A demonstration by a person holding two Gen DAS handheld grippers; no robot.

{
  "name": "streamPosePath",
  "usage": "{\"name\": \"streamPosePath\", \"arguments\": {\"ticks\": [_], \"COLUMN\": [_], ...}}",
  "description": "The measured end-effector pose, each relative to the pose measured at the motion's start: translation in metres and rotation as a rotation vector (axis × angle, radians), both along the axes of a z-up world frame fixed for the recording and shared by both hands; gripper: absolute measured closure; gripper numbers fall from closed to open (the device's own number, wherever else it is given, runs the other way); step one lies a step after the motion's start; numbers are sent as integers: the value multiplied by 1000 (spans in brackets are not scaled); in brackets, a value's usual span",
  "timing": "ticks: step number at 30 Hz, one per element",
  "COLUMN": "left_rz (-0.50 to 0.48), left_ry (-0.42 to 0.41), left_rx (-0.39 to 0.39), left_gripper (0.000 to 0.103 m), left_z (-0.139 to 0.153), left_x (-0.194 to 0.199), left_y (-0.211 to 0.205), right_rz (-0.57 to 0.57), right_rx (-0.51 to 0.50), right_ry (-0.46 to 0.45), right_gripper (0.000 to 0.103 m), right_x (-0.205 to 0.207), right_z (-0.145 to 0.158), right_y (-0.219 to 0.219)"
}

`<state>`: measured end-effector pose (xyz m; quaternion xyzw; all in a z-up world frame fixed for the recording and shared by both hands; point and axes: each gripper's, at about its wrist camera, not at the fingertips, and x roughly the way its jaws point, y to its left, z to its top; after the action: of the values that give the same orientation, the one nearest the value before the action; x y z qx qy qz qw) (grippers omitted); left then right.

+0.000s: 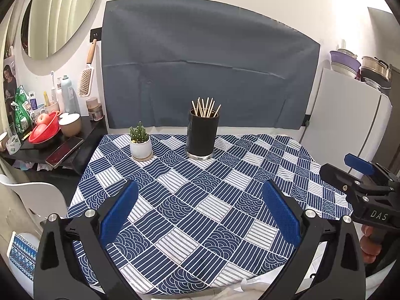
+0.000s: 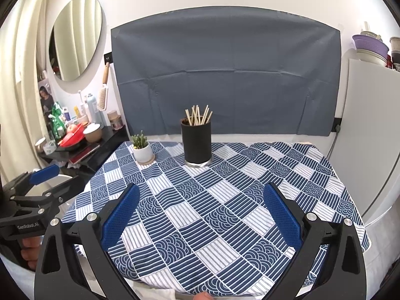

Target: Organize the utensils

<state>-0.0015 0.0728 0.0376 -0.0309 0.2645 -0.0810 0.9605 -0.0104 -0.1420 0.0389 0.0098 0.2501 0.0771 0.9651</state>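
While both tongs, left (image 1: pixel 200 207) and right (image 2: pixel 201 207), hung spread and empty before the holder (image 1: pixel 201 135), chopsticks (image 1: pixel 205 107) already stood inside; you seemingly needed only to withdraw.

The holder (image 1: pixel 200 135) hides the lower ends of the chopsticks (image 1: pixel 205 107). The picture's right edge cuts off the right hand-held gripper (image 1: pixel 362 172); small shelf items stay unreadable.
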Motion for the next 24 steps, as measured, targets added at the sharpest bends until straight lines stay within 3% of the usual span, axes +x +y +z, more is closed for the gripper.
{"name": "streamPosePath", "arguments": {"ticks": [24], "left_rz": [8], "left_ry": [9], "left_rx": [-5], "left_gripper": [6], "left_z": [-3], "left_x": [3], "left_y": [6], "right_rz": [-3], "right_rx": [2], "right_ry": [4], "right_gripper": [8], "right_x": [4], "right_z": [-1], "right_y": [3]}}
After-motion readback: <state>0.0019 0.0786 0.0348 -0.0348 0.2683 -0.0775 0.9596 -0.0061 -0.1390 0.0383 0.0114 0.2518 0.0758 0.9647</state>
